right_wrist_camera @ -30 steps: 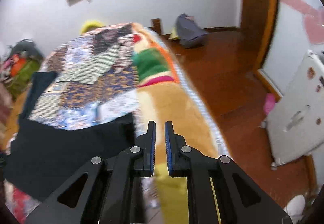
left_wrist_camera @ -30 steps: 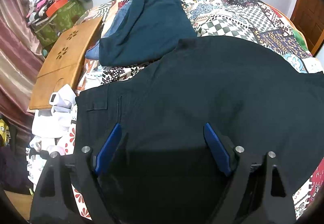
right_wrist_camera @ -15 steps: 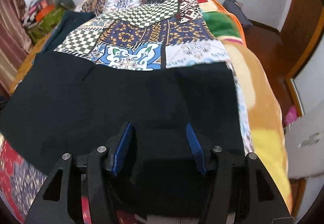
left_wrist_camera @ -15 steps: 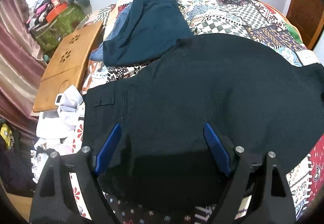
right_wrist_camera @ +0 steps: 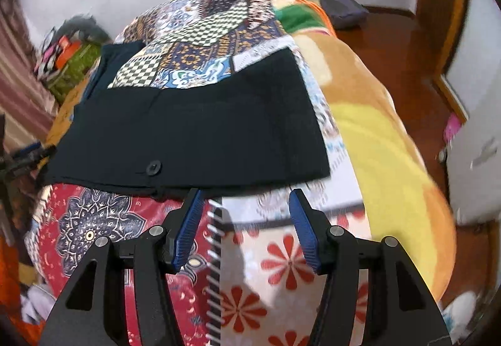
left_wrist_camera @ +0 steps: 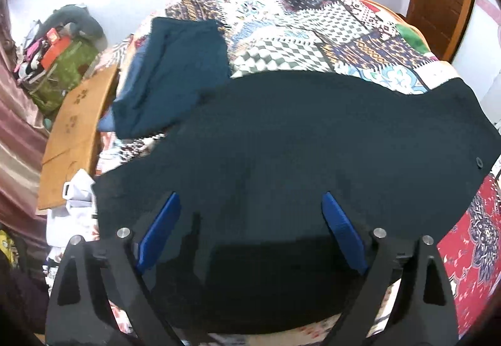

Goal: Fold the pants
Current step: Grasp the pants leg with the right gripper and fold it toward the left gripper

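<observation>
The black pants (left_wrist_camera: pixel 313 142) lie spread flat on the bed (left_wrist_camera: pixel 313 33), over its patchwork cover. In the left wrist view the left tool (left_wrist_camera: pixel 249 211) hangs above the near part of the pants with its blue pads (left_wrist_camera: pixel 158 233) wide apart; its jaws have just been opening further, and the cloth lies under them, not pinched. This view also shows a folded teal garment (left_wrist_camera: pixel 175 76) beyond the pants (its near edge seems to touch them), and a wooden board (left_wrist_camera: pixel 75 133) at the left side of the bed.

The right wrist view shows the other end: the waistband with a button (right_wrist_camera: pixel 153 167) and the near hem edge of the pants (right_wrist_camera: pixel 203 126). The right tool (right_wrist_camera: pixel 245 205) stands just beside that edge, over the red flowered part of the cover, jaws about half apart and with nothing between them. Here the wooden floor (right_wrist_camera: pixel 391 42) is visible too.
</observation>
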A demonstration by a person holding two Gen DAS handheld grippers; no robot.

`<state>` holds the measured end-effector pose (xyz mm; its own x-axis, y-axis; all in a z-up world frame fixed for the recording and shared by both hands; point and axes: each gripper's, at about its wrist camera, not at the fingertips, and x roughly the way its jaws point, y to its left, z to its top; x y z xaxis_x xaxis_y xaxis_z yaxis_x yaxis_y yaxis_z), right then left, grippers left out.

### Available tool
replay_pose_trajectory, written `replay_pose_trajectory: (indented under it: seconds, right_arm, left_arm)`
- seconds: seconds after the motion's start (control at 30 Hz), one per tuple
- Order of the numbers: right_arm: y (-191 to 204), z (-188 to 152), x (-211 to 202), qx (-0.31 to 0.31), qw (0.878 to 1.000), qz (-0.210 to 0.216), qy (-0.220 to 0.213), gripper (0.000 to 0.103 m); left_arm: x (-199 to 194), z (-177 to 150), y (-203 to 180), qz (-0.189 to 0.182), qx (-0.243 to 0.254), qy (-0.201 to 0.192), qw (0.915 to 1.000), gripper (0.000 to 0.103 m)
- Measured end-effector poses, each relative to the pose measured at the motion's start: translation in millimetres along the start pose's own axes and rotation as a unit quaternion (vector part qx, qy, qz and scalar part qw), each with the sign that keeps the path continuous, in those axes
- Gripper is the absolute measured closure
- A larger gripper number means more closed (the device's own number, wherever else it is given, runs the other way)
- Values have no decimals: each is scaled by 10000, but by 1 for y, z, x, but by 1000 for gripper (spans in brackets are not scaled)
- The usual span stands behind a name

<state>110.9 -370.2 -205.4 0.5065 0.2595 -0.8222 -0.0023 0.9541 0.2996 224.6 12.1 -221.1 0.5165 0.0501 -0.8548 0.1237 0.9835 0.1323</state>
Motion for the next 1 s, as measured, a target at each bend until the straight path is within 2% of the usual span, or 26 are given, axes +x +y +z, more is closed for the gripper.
replay_pose_trajectory:
  seconds: [0.07,0.2,0.37,0.4,0.5,0.63,0.7,0.83,1.0]
  right_arm:
    - [-10,-2,2,382,9990,229,-85,50]
    - [-24,4,8,915,9939,535,-314,50]
    - [-20,18,17,988,9927,402,-570,51]
    - [-19,20,16,945,9930,317,-641,58]
    - [-21,27,17,845,9938,80,-723,89]
    - [-32,36,11,745,9929,134,-916,93]
    - [-35,40,2,679,9916,-36,-1100,93]
    - [-46,48,-10,813,9880,-163,-1304,93]
    - [-28,59,-24,560,9868,-90,-1520,93]
  left_arm:
    - [0,3,-7,45,50,-39,10000,10]
    - [0,7,-13,-115,61,7,9999,10]
    - [0,10,-22,-63,112,-3,9999,10]
    - [0,11,-22,-79,107,4,9999,10]
    - [-1,15,-25,-155,106,40,9998,10]
    - [-9,21,-32,-122,199,-74,9997,10]
    - [-11,22,-32,-128,202,-119,9996,10]
    - [-4,21,-34,-228,197,18,9995,10]
    - [-7,17,-32,-305,90,-22,9995,10]
